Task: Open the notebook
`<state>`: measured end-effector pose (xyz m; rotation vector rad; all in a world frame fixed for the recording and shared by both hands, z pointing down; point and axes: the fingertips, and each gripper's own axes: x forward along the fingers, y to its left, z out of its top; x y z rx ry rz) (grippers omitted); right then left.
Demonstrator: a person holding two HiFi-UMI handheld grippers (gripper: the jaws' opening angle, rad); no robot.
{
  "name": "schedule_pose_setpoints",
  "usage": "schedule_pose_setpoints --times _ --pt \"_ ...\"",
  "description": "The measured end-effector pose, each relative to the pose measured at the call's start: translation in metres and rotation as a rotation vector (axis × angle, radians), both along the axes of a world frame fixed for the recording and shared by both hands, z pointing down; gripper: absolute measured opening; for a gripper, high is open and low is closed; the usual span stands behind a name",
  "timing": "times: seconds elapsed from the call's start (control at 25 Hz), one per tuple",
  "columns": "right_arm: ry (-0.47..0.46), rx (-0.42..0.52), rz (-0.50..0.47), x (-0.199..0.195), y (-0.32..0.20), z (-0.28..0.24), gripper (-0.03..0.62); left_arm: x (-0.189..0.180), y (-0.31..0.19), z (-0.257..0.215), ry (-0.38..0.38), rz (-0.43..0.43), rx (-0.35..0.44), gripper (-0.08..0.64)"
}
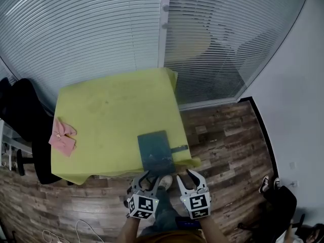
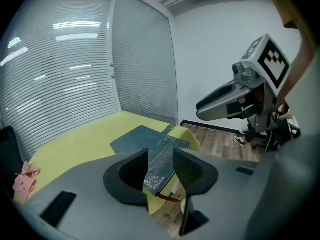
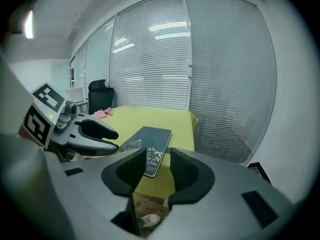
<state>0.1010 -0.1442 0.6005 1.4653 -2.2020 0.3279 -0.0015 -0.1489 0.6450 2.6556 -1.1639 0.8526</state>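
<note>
A dark teal notebook [image 1: 155, 151] lies closed on the yellow-green table cloth [image 1: 111, 115], at the near right edge of the table. A thin strap [image 1: 179, 149] sticks out from its right side. Both grippers hover just off the near table edge, short of the notebook. My left gripper [image 1: 147, 178] is open, and in the left gripper view the notebook [image 2: 142, 138] shows beyond the gap of the left gripper [image 2: 161, 171]. My right gripper [image 1: 185, 177] is open too, and the notebook [image 3: 154, 138] lies ahead of the right gripper [image 3: 157, 170]. Neither touches it.
A crumpled pink cloth [image 1: 63, 135] lies at the table's left edge. A black office chair [image 1: 23, 110] stands left of the table, with another dark chair [image 1: 281, 201] at the lower right. Glass walls with blinds [image 1: 101, 29] rise behind. Wooden floor [image 1: 228, 140] surrounds the table.
</note>
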Motion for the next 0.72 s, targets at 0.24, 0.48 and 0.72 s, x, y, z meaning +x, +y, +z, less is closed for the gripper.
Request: schedule_pose_setpoints --times 0.24,0.48,0.72 --pt "0.010 -0.041 -0.009 0.000 -0.002 0.019 0.160 0.005 -0.002 0.025 -0.057 0.049 -0.026 0.184" --pt "0.003 -0.074 -0.010 0.001 -0.006 0.032 0.160 0.017 0.002 0.042 -0.176 0.158 -0.002 0.190" --pt "0.000 -0.084 -0.014 0.000 -0.009 0.036 0.160 0.024 0.000 0.051 -0.238 0.213 0.018 0.192"
